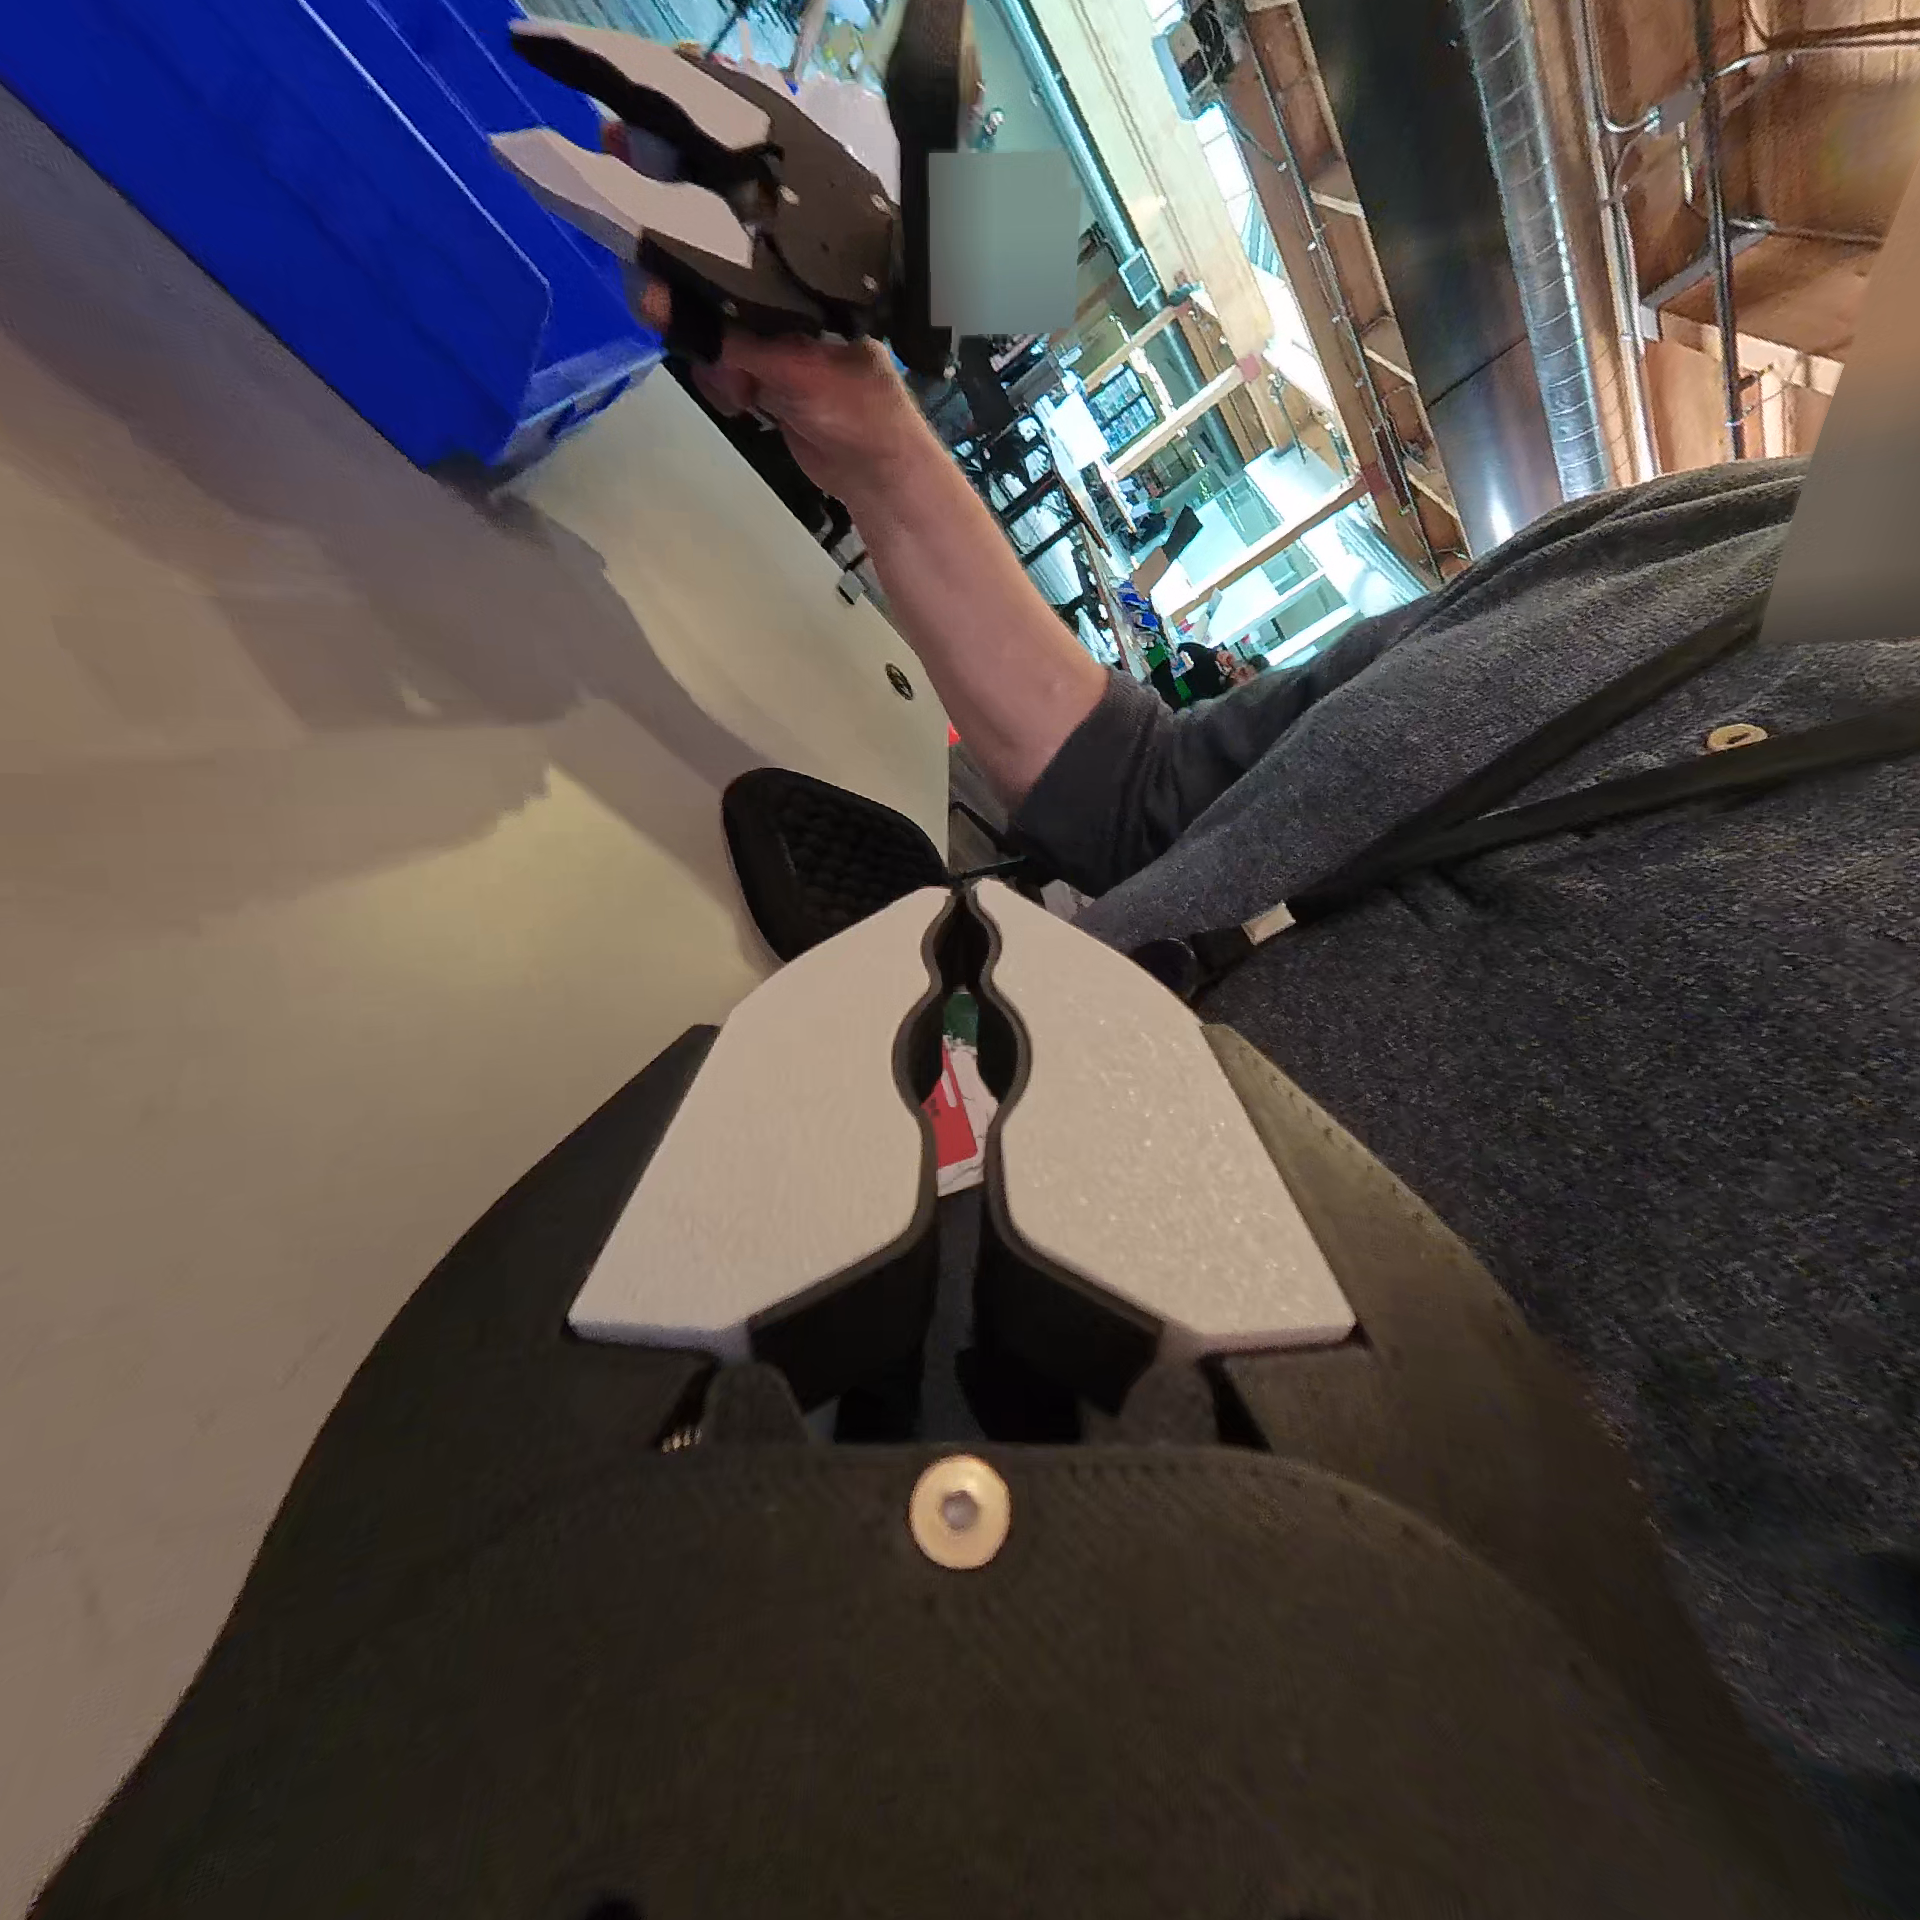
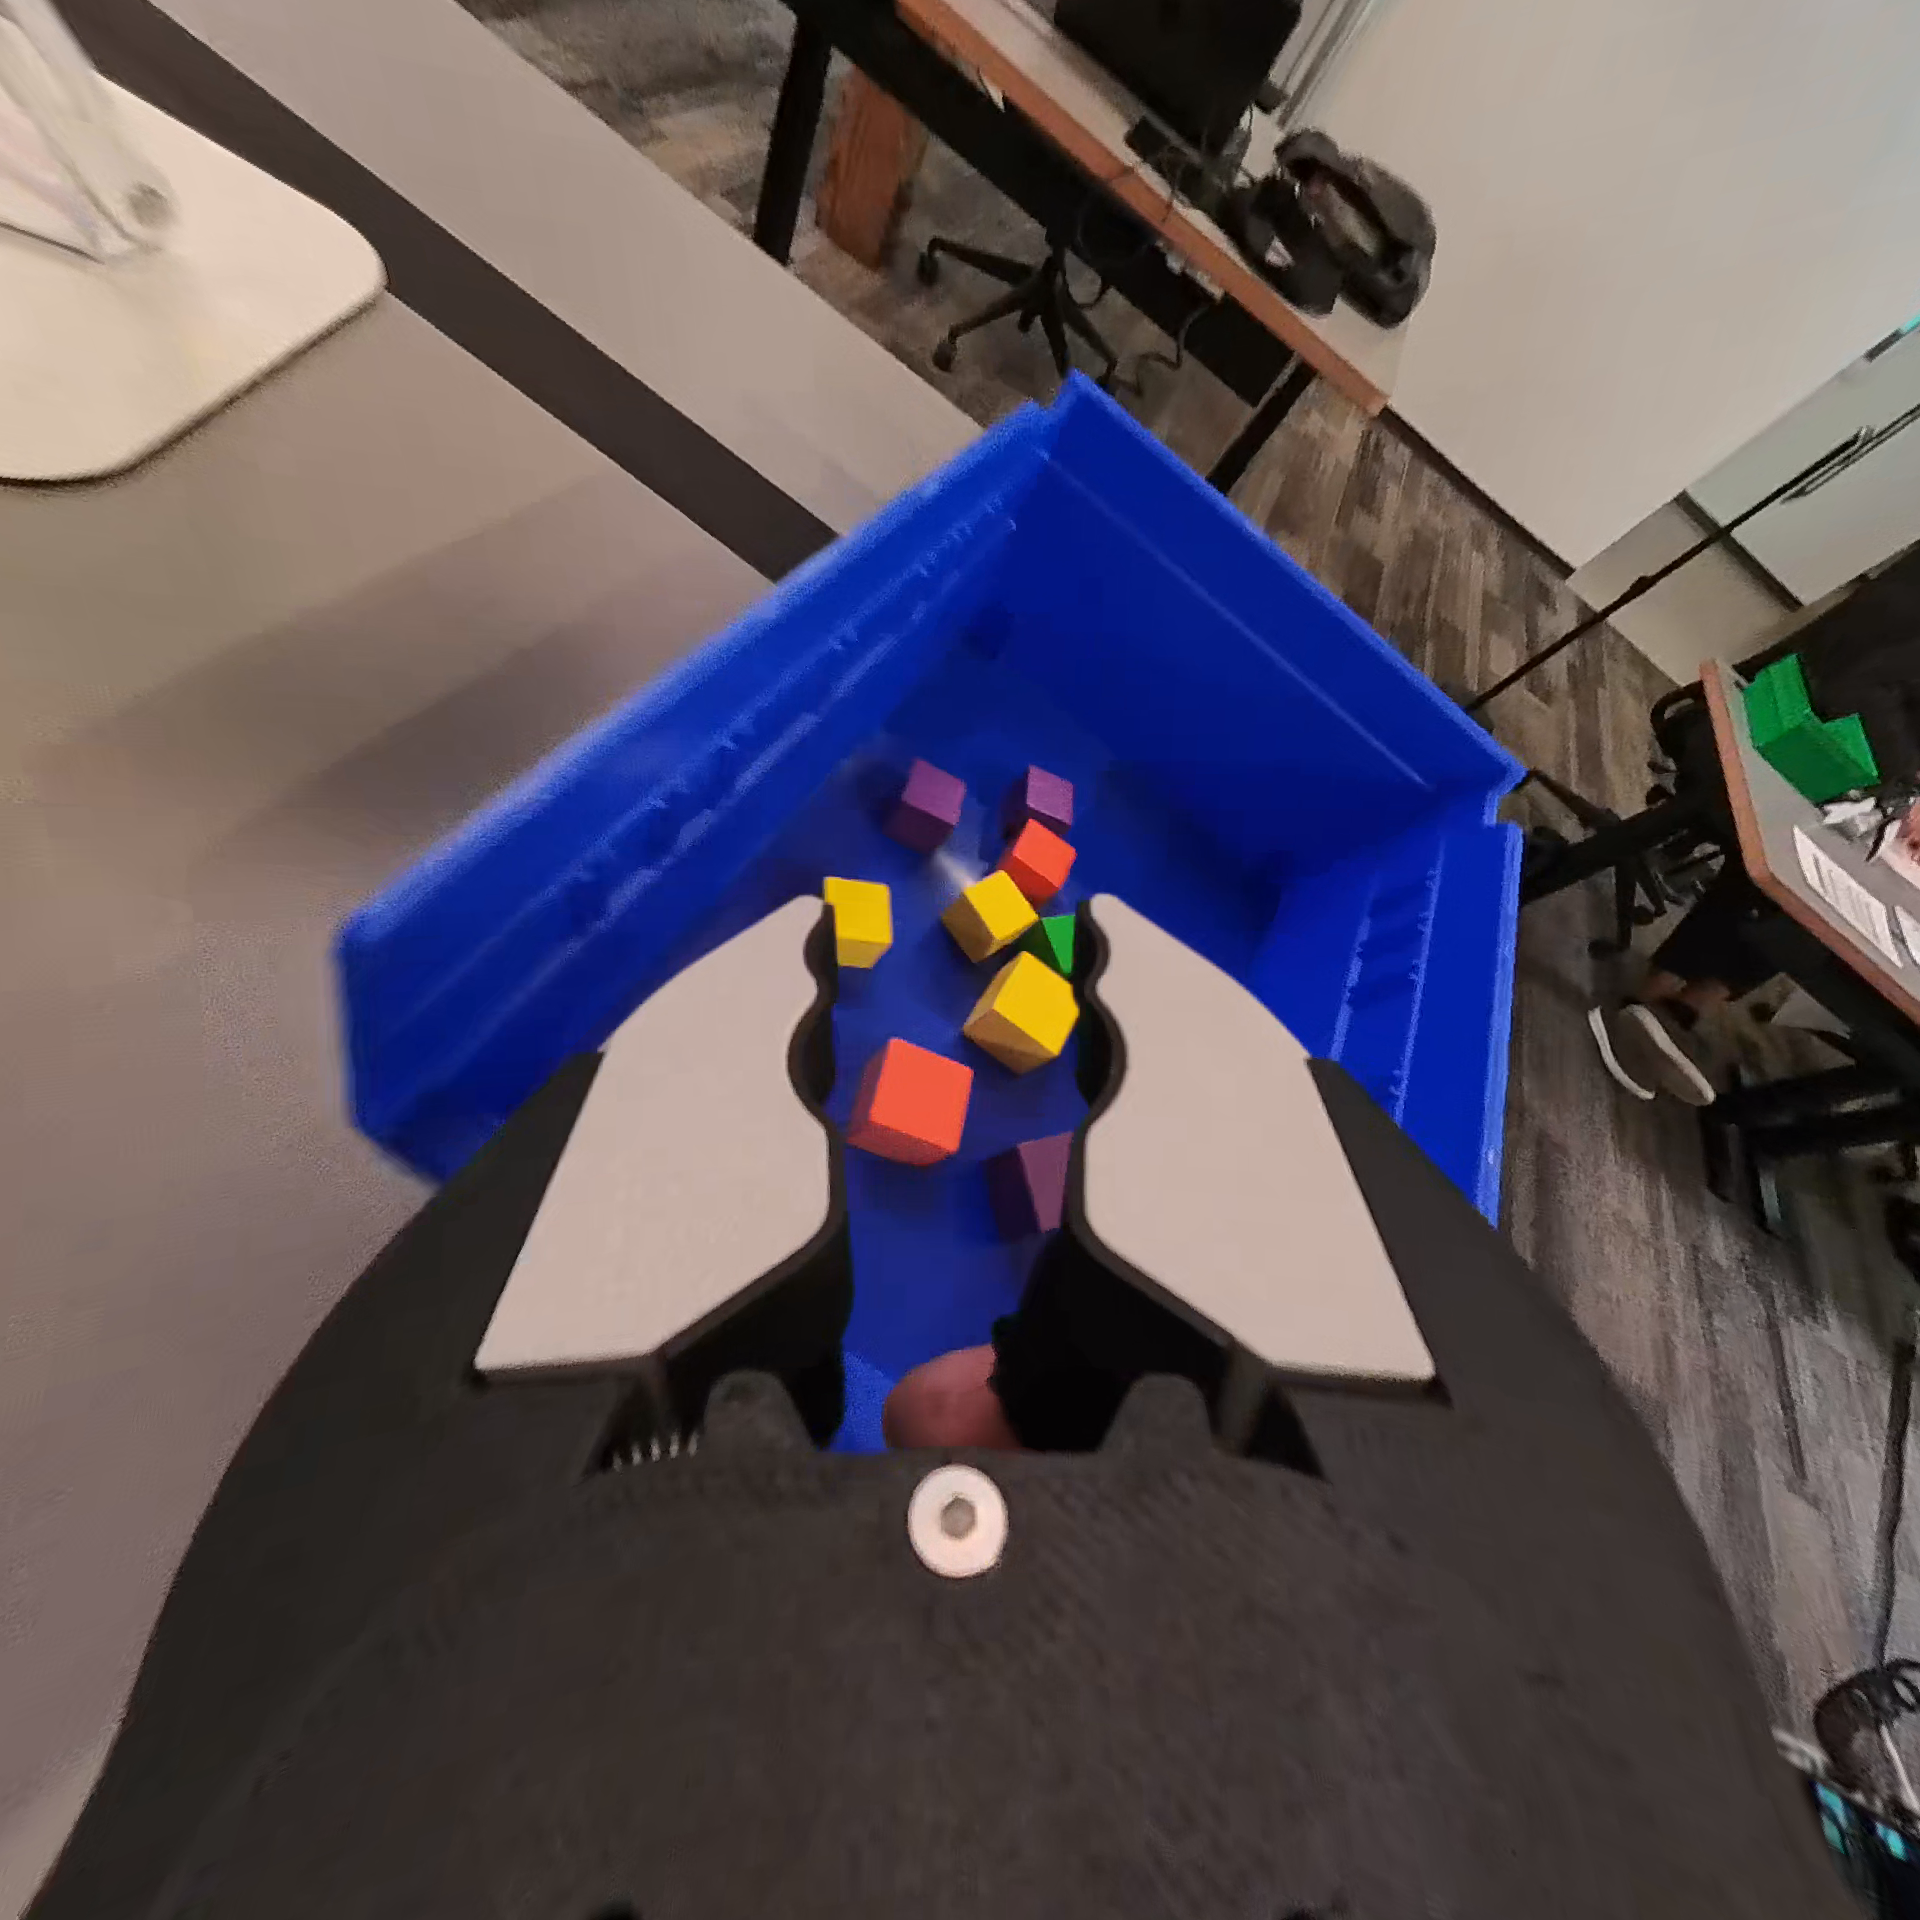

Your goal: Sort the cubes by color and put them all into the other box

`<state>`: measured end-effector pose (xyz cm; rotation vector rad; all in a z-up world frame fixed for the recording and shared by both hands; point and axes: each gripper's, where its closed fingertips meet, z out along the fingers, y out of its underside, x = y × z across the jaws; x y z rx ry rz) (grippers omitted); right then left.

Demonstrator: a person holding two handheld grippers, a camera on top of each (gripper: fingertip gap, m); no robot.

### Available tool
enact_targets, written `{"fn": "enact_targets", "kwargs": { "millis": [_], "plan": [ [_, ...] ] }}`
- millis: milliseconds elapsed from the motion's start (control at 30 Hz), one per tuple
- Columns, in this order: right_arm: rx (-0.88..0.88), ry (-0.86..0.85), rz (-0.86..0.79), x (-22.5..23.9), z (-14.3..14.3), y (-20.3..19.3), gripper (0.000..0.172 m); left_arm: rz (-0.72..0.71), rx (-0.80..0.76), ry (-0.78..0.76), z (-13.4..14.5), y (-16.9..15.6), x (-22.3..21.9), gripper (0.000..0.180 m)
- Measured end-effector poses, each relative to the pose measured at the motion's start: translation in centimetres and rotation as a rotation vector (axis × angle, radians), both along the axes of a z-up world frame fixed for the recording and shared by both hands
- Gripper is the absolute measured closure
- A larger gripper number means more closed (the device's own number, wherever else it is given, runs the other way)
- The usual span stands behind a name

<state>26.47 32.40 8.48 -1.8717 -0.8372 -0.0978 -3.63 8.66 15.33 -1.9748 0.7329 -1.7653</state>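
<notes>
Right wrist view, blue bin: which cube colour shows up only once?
The green cube, half hidden behind the right gripper's finger, beside two yellow cubes. Every other colour repeats: three yellow, three purple, two orange-red.

Pale counter [image 2: 187, 790] spreading under soft indoor light, shadows lying across it. Dark gap [image 2: 582, 384] running between counter slabs. Grey-brown patterned carpet [image 2: 1558, 1351] covering floor. Wood-edged desk [image 2: 1091, 156] standing beyond on black legs, black office chair base [image 2: 1039, 301] sitting beneath it, dark bag [image 2: 1351, 218] resting on top. White wall [image 2: 1610, 260] rising behind. Second desk [image 2: 1808, 831] showing at right edge, green blocks [image 2: 1808, 727] sitting on it. In left wrist view, wooden ceiling beams [image 1: 1714, 260] and silver duct [image 1: 1538, 260] running overhead, bright shelving [image 1: 1195, 436] glowing far off.
</notes>
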Motion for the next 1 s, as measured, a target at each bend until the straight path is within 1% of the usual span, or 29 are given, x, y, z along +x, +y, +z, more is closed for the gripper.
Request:
{"fn": "enact_targets", "kwargs": {
  "millis": [133, 300, 400, 567, 667, 767, 867, 1000],
  "plan": [
    [0.030, 0.031, 0.052, -2.7, 1.4, -2.8, 0.131, 0.036, 0.030, 0.063, -1.0, 0.7, 0.5, 0.180],
    [-0.006, 0.048, 0.117, -7.1, 1.6, -6.2, 0.132, 0.087, 0.102, 0.200, -2.8, 1.9, 1.4, 0.180],
    [-0.071, 0.030, 0.144, -10.0, 0.6, -8.2, 0.138, 0.132, 0.180, 0.341, -4.4, 3.0, 1.6, 0.180],
    [-0.228, 0.001, 0.165, -13.9, -2.5, -10.4, 0.157, 0.211, 0.257, 0.487, -6.1, 4.7, 2.4, 0.180],
    [-0.310, -0.024, 0.191, -15.5, -3.9, -11.4, 0.166, 0.203, 0.333, 0.641, -8.0, 5.4, 2.4, 0.180],
    [-0.376, -0.028, 0.209, -16.6, -4.7, -12.0, 0.170, 0.160, 0.383, 0.757, -9.5, 5.4, 2.5, 0.180],
    [-0.426, -0.044, 0.225, -17.1, -5.4, -12.4, 0.171, 0.137, 0.402, 0.810, -10.4, 5.4, 2.8, 0.180],
    [-0.443, -0.047, 0.233, -17.2, -5.6, -12.4, 0.171, 0.115, 0.390, 0.807, -11.0, 5.2, 3.3, 0.180]
  ]
}}
